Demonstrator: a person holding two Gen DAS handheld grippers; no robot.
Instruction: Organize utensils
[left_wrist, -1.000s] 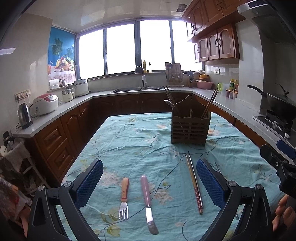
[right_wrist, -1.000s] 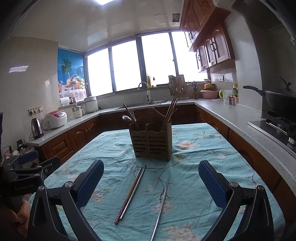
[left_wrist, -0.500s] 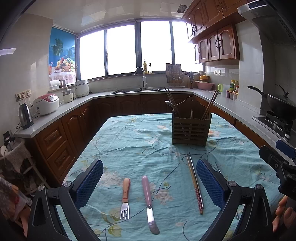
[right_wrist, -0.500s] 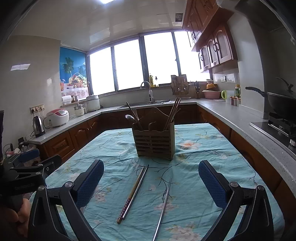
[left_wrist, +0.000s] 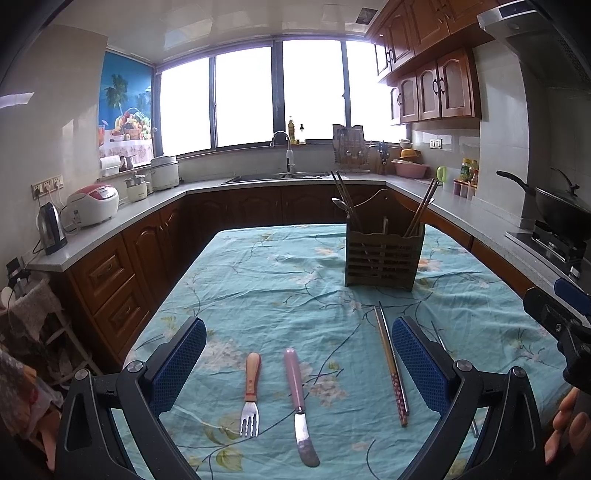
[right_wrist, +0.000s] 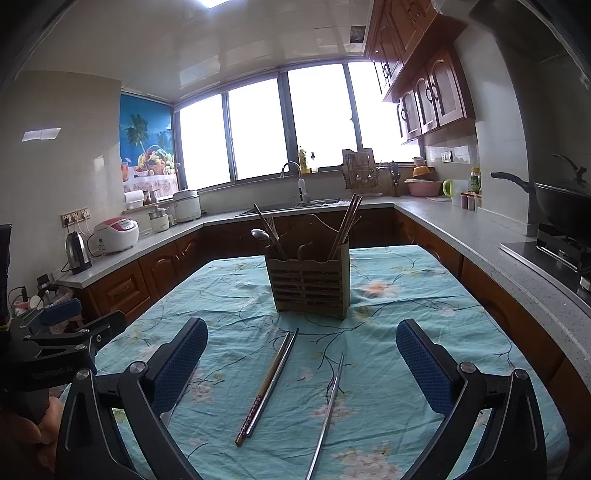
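Observation:
A wooden slatted utensil holder (left_wrist: 382, 258) (right_wrist: 309, 284) stands upright on the table with chopsticks and a spoon in it. In front of my open left gripper (left_wrist: 297, 350) lie a fork with a wooden handle (left_wrist: 251, 395) and a pink-handled knife (left_wrist: 298, 402), with a pair of chopsticks (left_wrist: 392, 365) to their right. My open right gripper (right_wrist: 301, 354) hovers over that pair of chopsticks (right_wrist: 267, 384) and a thin pair of metal chopsticks (right_wrist: 328, 406). Nothing is held by either gripper.
A teal floral tablecloth (left_wrist: 273, 280) covers the table. Wooden cabinets and a grey counter (left_wrist: 110, 229) run round it, with a kettle (left_wrist: 51, 229) and rice cooker (left_wrist: 94, 205) left, a sink at the back and a wok (left_wrist: 557, 210) on the stove right. A person's hand (left_wrist: 565, 424) holds the other gripper.
Both grippers have tilted or lifted slightly, so the table items sit a little lower in view. Nothing on the table has moved.

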